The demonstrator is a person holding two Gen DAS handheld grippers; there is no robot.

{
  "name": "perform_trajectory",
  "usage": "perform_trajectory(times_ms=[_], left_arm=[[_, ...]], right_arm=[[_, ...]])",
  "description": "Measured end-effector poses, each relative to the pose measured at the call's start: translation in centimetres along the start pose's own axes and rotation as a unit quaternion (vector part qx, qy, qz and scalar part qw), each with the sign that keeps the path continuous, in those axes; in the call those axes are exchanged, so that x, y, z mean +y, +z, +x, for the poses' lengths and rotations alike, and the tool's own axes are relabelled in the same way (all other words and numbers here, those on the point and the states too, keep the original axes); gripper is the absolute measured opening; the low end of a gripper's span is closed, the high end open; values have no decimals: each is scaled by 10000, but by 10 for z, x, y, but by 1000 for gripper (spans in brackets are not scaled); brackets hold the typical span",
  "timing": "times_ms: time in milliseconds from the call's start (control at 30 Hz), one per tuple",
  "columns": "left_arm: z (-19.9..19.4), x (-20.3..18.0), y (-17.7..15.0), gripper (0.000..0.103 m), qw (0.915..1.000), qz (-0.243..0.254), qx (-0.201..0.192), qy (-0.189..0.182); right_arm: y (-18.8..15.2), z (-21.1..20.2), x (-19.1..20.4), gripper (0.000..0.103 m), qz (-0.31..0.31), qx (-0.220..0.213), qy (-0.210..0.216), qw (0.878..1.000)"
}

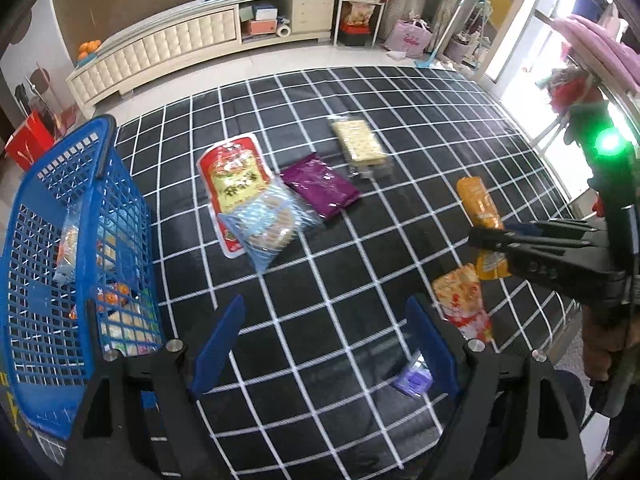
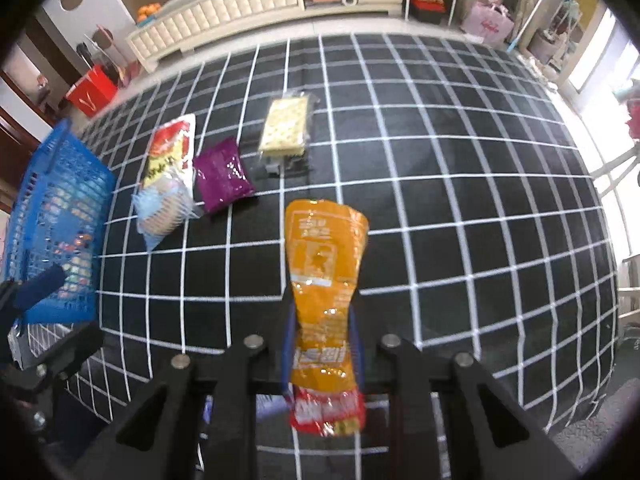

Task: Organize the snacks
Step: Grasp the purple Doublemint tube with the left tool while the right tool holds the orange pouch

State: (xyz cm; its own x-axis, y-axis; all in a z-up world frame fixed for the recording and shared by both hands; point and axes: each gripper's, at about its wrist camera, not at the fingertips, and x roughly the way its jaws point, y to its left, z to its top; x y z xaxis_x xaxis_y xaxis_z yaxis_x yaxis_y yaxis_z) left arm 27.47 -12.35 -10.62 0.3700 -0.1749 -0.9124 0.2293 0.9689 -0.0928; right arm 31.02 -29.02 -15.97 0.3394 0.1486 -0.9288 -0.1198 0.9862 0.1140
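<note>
My right gripper [image 2: 322,332] is shut on an orange snack bag [image 2: 324,264] and holds it above the black grid mat; the bag also shows in the left wrist view [image 1: 478,204], pinched by the right gripper [image 1: 486,238]. My left gripper [image 1: 326,340] is open and empty above the mat, next to the blue basket [image 1: 44,216], which holds several snacks. On the mat lie a red-and-yellow bag [image 1: 234,172], a clear blue bag of round crackers [image 1: 266,226], a purple bag [image 1: 320,184] and a clear cracker pack [image 1: 358,142]. A red-orange packet [image 1: 464,300] lies near my right finger.
A small purple packet [image 1: 412,380] lies close under my left gripper. The blue basket shows at the left in the right wrist view [image 2: 56,216]. A long white cabinet [image 1: 168,48] stands behind the mat. A red bag [image 2: 92,90] sits by the mat's far left corner.
</note>
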Motion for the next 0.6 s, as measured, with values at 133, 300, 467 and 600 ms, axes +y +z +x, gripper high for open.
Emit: perform_trajectory(times_ms=[133, 300, 467, 600], left_arm=[[-3, -25, -8, 82, 9998, 221, -27, -18], [7, -64, -26, 82, 9978, 656, 53, -68], [18, -97, -38, 82, 9908, 1343, 29, 191], [30, -106, -43, 82, 9861, 1650, 92, 168]], right_arm=[[-19, -24, -16, 27, 57, -177, 13, 9998], [-41, -38, -33, 27, 186, -239, 22, 9995], [-56, -37, -51, 27, 353, -182, 90, 9992], [-66, -35, -61, 27, 439, -127, 273, 9986]])
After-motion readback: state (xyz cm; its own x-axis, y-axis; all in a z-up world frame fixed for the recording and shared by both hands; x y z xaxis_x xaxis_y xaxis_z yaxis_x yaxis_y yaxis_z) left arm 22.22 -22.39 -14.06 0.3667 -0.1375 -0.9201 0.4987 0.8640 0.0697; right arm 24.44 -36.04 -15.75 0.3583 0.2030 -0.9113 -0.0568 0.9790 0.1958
